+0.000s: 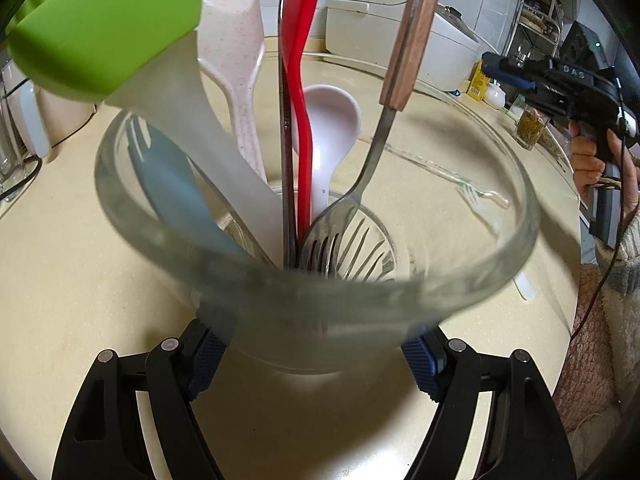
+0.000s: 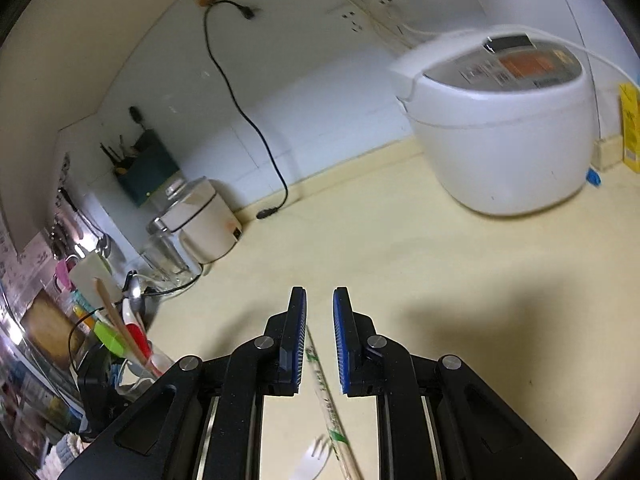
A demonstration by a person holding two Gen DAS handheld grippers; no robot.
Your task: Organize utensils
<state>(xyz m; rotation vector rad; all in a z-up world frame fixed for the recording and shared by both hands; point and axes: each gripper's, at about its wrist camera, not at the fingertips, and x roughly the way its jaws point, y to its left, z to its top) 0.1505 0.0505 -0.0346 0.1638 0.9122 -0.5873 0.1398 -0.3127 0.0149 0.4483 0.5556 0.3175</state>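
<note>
Left fingers: spread around a glass jar, my blue pads pressed to its two sides low in the frame; I am holding it.
Jar: centre of the left view, standing on the worktop, full of utensils: green spatula upper left, red spoon, white spoon, a fork with a wooden handle, a blue piece at the left wall.
Right fingers: a narrow gap between my blue pads, nothing pinched; they hang over bare worktop in the lower middle of the right view.
Loose utensils: wrapped chopsticks lie on the worktop under my right fingers, a white plastic fork just beside them at the bottom edge.
Worktop: cream, smooth, lightly speckled, with my shadow across it at lower right.
Room: kitchen with a white wall; a white rice cooker at upper right, blurred; a black cord hanging down the wall; a small cream cooker and a dark knife block at left.
My right hand: at the right edge of the left view, gripping the black handle.
</note>
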